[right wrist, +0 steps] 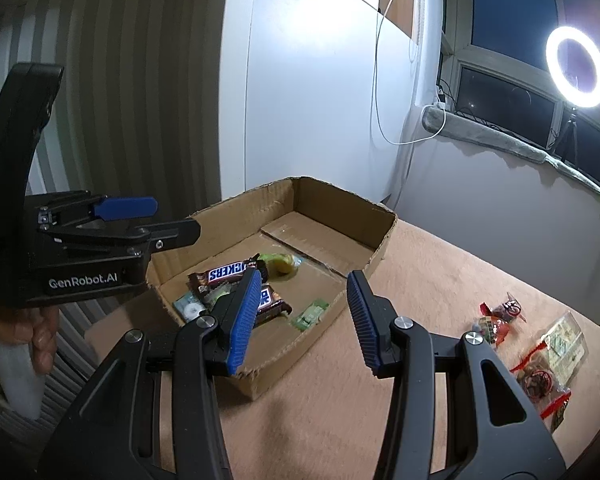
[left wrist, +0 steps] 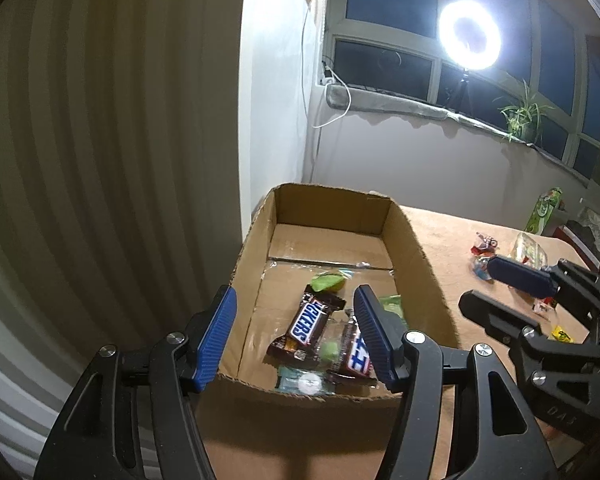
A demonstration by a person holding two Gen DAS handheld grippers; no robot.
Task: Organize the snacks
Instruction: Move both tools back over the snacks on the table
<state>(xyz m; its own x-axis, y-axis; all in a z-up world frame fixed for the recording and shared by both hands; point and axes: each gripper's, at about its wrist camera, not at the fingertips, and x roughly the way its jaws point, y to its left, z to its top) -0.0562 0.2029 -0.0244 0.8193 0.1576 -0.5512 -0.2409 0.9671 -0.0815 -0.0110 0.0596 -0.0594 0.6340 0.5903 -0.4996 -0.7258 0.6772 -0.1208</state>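
On the peach-coloured tablecloth (right wrist: 400, 280) I see an open cardboard box (left wrist: 420, 256) against the wall, and most of the snacks already lie inside it: a Snickers bar (left wrist: 309, 322), a second chocolate bar (left wrist: 356, 354) beside it, a green-yellow candy (left wrist: 327, 282), a small teal packet (left wrist: 306, 382) near the front wall and a green packet (right wrist: 310, 314) toward the right side. My left gripper (left wrist: 296, 336) hangs above the box's near end with its blue pads apart and nothing between them; the bars lie below on the box floor. My right gripper (right wrist: 302, 316) hovers over the box's right edge, its tongs also apart and empty. Further right on the cloth, well apart from the box, wait several loose snacks: red-wrapped candies (right wrist: 500, 312) and a clear packet (right wrist: 566, 344). A ring light (left wrist: 470, 34) glares at the window.
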